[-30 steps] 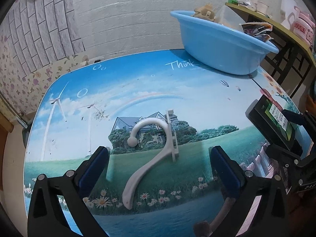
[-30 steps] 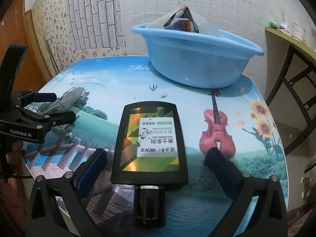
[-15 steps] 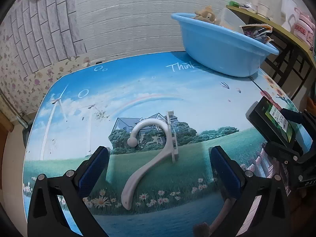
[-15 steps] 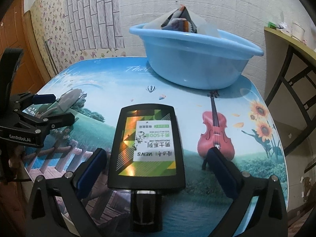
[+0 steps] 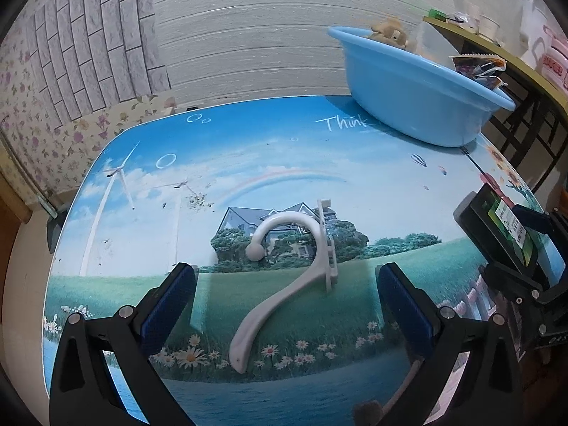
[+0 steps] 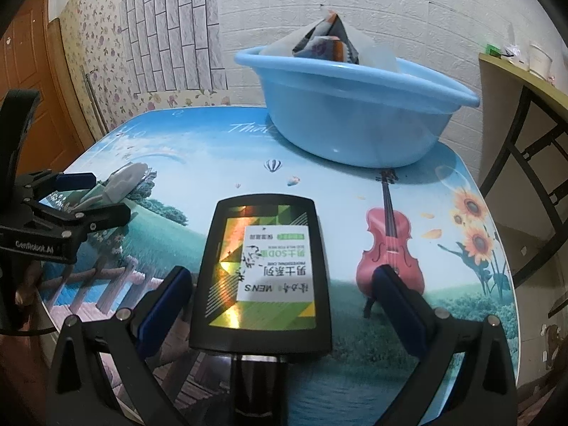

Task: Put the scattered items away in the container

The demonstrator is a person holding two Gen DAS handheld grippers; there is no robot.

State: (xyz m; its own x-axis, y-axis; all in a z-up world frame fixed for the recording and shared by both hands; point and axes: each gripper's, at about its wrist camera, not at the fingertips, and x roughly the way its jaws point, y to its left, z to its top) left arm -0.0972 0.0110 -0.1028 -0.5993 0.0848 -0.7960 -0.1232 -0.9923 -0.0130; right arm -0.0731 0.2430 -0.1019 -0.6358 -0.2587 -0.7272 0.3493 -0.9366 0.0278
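Left tongs (image 5: 284,305) were spread wide, gripping nothing. The hanger (image 5: 284,284) lay flat on the table (image 5: 248,149) between the pads, hook end away from them.

Right tongs (image 6: 280,305) were also released. The bottle (image 6: 262,273) lay label-up between the pads, cap toward the camera, with a gap on both sides.

The basin (image 6: 355,106) sat well ahead of both tongs, at the table's far edge and already holding packets.

Risks, as I judged them:
- The hanger is thin and flat against the table. Closing high would likely just skate over it. Its slant across the gap means one pad could hit first and spin it.
- The bottle looks glossy and wide. An off-centre pinch could squirt it forward or twist it.
- The two tongs were just beside each other, so lifting both toward the basin risked a clash.
- The basin's contents stuck above the rim. Dropping onto that heap could tip something out.
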